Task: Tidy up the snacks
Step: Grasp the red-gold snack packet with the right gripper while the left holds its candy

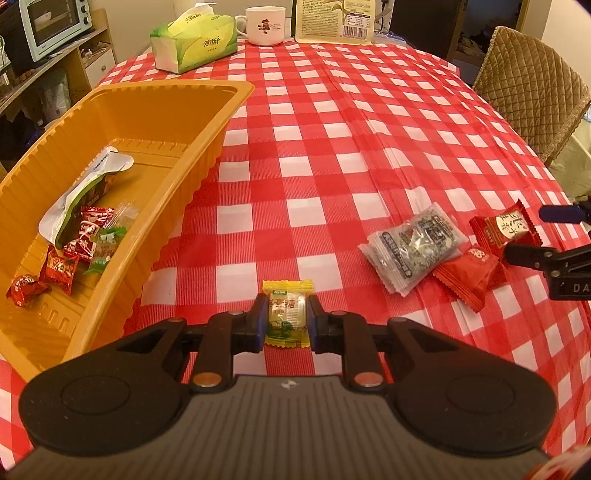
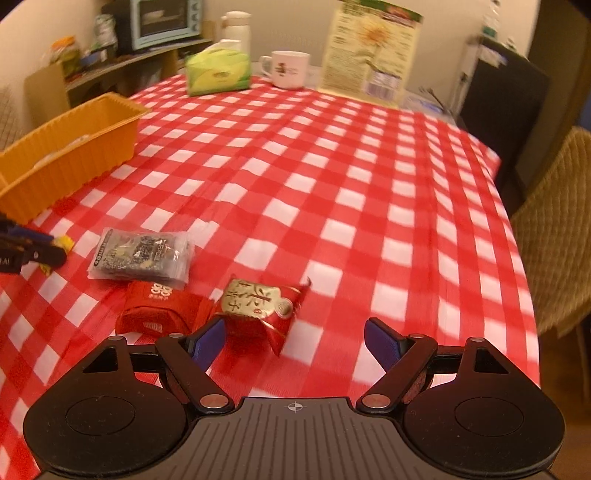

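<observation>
Yellow candy [image 1: 286,314] pinched between left gripper [image 1: 286,320] pads, near right of orange tray [image 1: 207,162], likely bound there with other sweets. Right gripper [image 2: 293,341] spread wide, empty, nearing red-gold candy [image 2: 264,302] beside red packet [image 2: 159,306], grey sachet [image 2: 142,254].

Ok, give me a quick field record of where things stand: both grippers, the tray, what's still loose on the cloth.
left hand-held gripper: shut on yellow candy, beside the tray
right hand-held gripper: open, nothing between its fingers, close to the red-gold packet
orange tray: holds several wrapped candies and a white pouch
loose on tablecloth: grey packet, plain red packet, red-gold packet
far edge: tissue box, mug
</observation>
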A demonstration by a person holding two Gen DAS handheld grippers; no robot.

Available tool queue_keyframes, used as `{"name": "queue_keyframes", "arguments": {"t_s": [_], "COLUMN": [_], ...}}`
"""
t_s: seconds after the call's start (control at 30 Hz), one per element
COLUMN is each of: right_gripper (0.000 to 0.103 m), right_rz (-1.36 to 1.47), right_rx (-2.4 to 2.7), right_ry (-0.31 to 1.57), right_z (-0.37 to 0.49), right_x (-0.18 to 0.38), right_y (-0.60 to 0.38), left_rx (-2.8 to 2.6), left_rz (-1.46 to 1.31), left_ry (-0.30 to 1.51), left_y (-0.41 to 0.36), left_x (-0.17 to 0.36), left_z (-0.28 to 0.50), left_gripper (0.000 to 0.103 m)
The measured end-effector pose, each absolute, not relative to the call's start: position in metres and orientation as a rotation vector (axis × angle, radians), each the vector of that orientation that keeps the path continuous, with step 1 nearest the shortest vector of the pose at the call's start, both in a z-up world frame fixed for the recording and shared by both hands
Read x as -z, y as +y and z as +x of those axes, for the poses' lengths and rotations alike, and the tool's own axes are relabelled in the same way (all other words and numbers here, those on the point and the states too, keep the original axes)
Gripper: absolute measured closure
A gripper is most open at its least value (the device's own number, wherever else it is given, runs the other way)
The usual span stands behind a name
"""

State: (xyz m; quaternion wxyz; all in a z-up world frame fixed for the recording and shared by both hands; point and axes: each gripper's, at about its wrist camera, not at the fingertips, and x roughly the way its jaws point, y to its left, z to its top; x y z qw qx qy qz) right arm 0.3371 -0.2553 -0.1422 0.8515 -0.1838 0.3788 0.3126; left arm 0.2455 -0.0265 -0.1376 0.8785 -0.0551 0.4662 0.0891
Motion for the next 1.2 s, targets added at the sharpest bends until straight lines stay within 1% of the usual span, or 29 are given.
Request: {"name": "queue_keyframes", "arguments": {"t_s": [0.37,0.4,0.43,0.57,0.6,0.63,0.67,0.93,1.0,1.07,1.1,1.13,1.2], "right_gripper": [0.02,0.022,0.029,0.029,0.034,0.051,0.057,0.057,0.057,0.051,0.046,0.044,0.044], "right_rz": [-0.542,-0.55,-0.559,-0.568,-0.57,-0.579,-0.584,-0.459,-0.438,-0.466,-0.483,-0.491,-0.489], "right_rx": [-0.793,-0.804,-0.812,-0.821,-0.815,-0.808,-0.804,-0.8,-0.805,-0.789,-0.778,-0.775,-0.788], "right_ry": [0.723,0.724,0.731,0.737,0.739,0.762,0.797,0.943,0.946,0.92,0.905,0.892,0.882], "right_z": [0.339,0.339,0.338,0.336,0.335,0.336,0.337,0.324,0.32,0.316,0.314,0.314,0.315], "right_x": [0.147,0.148,0.149,0.148,0.147,0.148,0.149,0.141,0.138,0.137,0.137,0.137,0.137], "right_y": [-0.231,-0.23,-0.229,-0.231,-0.232,-0.232,-0.233,-0.247,-0.246,-0.243,-0.241,-0.24,-0.238], "left_rx": [-0.19,-0.191,-0.191,-0.19,-0.19,-0.19,-0.19,-0.192,-0.192,-0.192,-0.193,-0.193,-0.192], "left_rz": [-0.119,-0.12,-0.119,-0.119,-0.119,-0.119,-0.12,-0.127,-0.129,-0.127,-0.128,-0.128,-0.127], "left_ry": [0.971,0.97,0.97,0.972,0.971,0.971,0.971,0.969,0.969,0.969,0.969,0.969,0.969], "left_y": [-0.025,-0.024,-0.024,-0.024,-0.024,-0.024,-0.024,-0.024,-0.023,-0.023,-0.023,-0.024,-0.024], "left_x": [0.139,0.139,0.139,0.139,0.138,0.138,0.138,0.138,0.138,0.138,0.138,0.139,0.138], "left_z": [0.253,0.254,0.254,0.255,0.254,0.255,0.254,0.255,0.255,0.255,0.255,0.255,0.256], "left_gripper": [0.084,0.084,0.084,0.084,0.084,0.084,0.084,0.084,0.084,0.084,0.084,0.084,0.084]}}
